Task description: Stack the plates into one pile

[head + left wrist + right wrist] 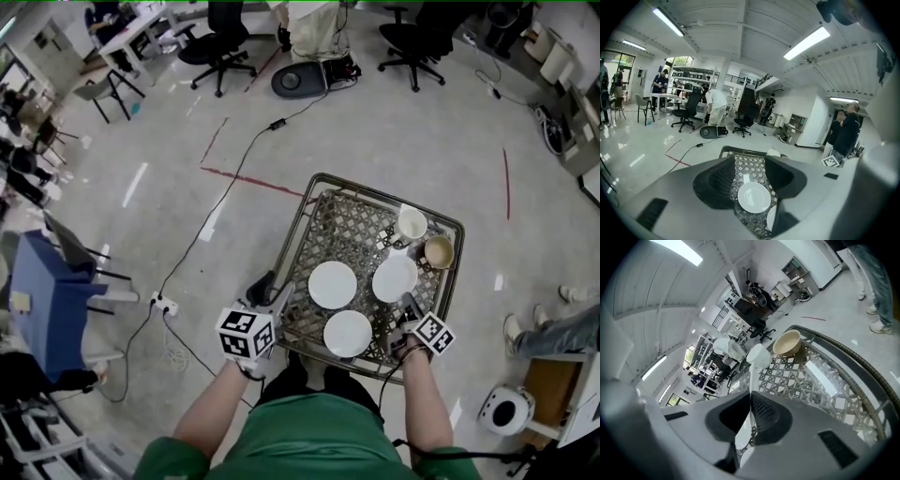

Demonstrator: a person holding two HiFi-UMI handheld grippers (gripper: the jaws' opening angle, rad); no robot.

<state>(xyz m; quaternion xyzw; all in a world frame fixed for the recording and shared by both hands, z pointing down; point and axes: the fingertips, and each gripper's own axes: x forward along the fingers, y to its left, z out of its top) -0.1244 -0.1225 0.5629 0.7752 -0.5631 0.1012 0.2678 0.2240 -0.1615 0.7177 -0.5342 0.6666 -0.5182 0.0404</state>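
Right gripper (pixel 409 307) fingers clench right plate (pixel 394 277) rim; middle plate (pixel 333 284) lies just left; left gripper (pixel 272 291) fingers released, empty.

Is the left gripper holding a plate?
No, the left gripper stands open, and the white plate lies on the mesh table beyond it.

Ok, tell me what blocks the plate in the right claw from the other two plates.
Nothing visible. The right claw grips the right plate by its rim; only bare lattice separates it from the near plate and the left plate.
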